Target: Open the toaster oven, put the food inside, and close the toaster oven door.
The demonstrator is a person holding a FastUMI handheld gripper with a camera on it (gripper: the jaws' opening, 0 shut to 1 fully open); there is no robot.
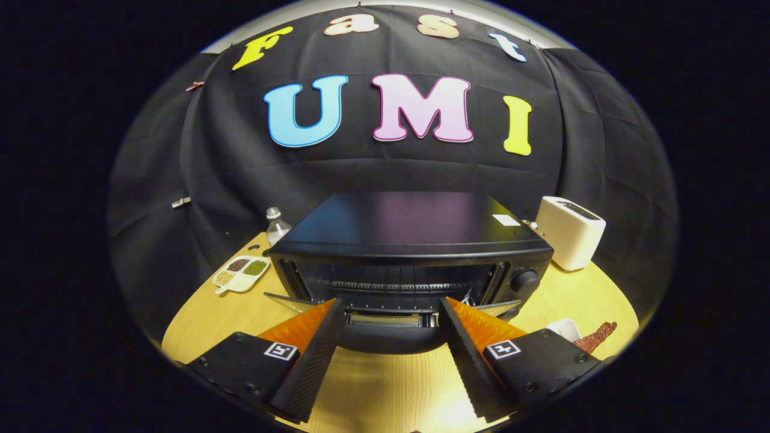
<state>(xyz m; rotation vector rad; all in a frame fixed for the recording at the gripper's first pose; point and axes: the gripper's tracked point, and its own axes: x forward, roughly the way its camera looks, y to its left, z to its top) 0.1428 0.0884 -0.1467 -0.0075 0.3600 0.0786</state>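
The jaws (391,313) are standing released, spread wide with nothing between them but bare wood and the lowered door (388,340) of the toaster oven (409,252), which is lying dropped open just ahead of the fingertips and reaching toward them. The toaster oven itself is sitting squarely beyond the fingers in the middle of the desk (385,391), its dark cavity facing the camera with a wire rack (391,287) showing across the inside and a round knob (524,280) sitting on its right front panel. To the left of the oven, a white divided tray (242,273) is lying on the desk, holding small portions of brownish and green food in separate sections. Behind that tray, near the oven's back left corner, a clear plastic bottle (277,225) is standing upright. To the right of the oven and slightly behind it, a white pop-up toaster (570,231) is sitting close to the oven's corner. Nearer the camera on the right, just beyond the right finger's housing, a small white dish (564,329) is peeking out, and a reddish-brown textured strip (597,337) is lying beside it; what that strip is cannot be told.
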